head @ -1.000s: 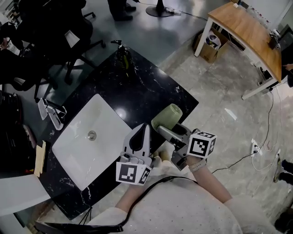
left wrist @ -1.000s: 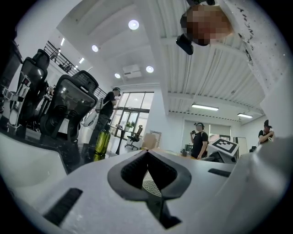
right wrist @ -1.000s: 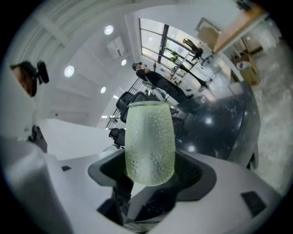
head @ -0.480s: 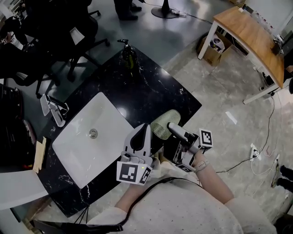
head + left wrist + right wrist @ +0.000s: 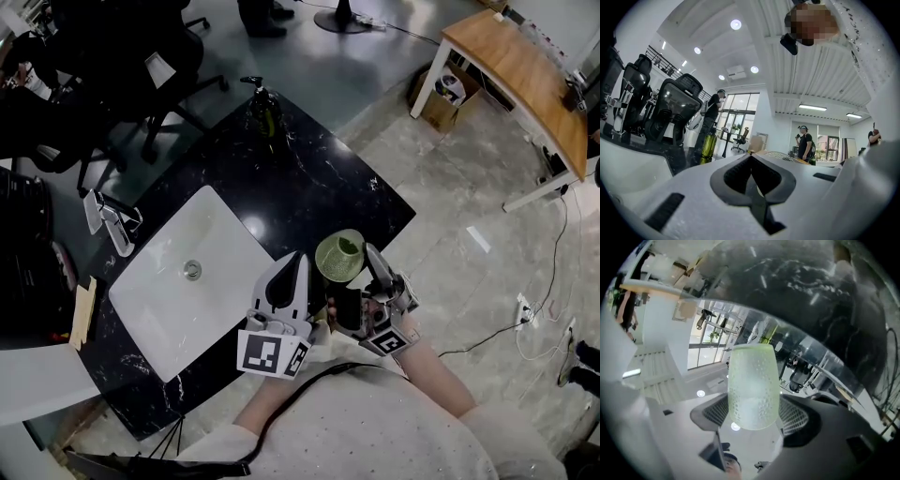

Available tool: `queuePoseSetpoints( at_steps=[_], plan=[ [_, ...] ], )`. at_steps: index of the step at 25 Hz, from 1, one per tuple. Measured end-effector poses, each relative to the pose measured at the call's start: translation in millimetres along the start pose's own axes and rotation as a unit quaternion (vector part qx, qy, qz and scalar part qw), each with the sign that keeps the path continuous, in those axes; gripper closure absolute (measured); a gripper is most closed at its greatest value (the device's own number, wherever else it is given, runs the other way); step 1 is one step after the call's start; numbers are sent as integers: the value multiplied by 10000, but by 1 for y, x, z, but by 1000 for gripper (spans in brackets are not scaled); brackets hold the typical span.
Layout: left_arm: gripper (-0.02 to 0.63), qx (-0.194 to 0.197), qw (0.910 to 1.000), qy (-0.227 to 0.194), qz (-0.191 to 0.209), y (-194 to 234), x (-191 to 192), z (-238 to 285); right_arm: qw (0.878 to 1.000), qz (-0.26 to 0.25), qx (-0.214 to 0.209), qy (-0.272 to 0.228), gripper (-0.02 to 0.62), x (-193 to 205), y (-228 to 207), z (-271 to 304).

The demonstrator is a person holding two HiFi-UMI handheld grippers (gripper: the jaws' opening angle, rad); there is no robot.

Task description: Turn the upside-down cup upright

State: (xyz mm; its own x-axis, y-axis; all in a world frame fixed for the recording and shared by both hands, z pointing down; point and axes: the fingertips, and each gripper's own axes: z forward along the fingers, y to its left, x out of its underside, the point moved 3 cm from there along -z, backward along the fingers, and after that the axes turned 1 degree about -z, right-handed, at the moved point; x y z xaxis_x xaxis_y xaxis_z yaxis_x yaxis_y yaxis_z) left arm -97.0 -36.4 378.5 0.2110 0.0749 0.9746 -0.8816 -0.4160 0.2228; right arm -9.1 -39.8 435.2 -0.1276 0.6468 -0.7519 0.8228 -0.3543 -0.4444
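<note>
A white sink [image 5: 178, 281] fills the black marble counter [image 5: 309, 178] at centre left, with a faucet [image 5: 112, 225] at its left edge and a pump bottle [image 5: 263, 111] at upper centre, all well apart from the grippers. The right gripper [image 5: 754, 416] grips the pale green cup [image 5: 339, 255] by its dimpled wall, mouth up at lower centre, just beside the left gripper [image 5: 751, 157], whose jaws are pressed together and empty.

I see a frosted pale-green plastic cup [image 5: 753, 385] with a dimpled wall. The black white-veined stone counter [image 5: 309, 178] looks glossy.
</note>
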Motion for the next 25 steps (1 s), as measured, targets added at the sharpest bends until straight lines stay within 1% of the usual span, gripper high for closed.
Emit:
queuePoseSetpoints(
  at_steps=[3, 9, 12, 17, 25],
  plan=[
    [600, 1, 10000, 21, 20, -2, 1, 0, 9993, 305, -222, -12, 272, 2, -2, 2],
    [600, -35, 9999, 88, 95, -1, 2, -2, 9949, 717, -699, -125, 272, -3, -2, 1],
    [599, -36, 9998, 133, 166, -2, 1, -4, 9912, 874, -955, -257, 272, -5, -1, 0],
    [600, -75, 9995, 197, 243, -1, 1, -5, 9853, 1001, -1314, -427, 272, -10, 0, -3],
    [600, -64, 9989, 294, 347, -2, -2, -7, 9802, 1011, -1668, -346, 272, -11, 3, -4]
  ],
)
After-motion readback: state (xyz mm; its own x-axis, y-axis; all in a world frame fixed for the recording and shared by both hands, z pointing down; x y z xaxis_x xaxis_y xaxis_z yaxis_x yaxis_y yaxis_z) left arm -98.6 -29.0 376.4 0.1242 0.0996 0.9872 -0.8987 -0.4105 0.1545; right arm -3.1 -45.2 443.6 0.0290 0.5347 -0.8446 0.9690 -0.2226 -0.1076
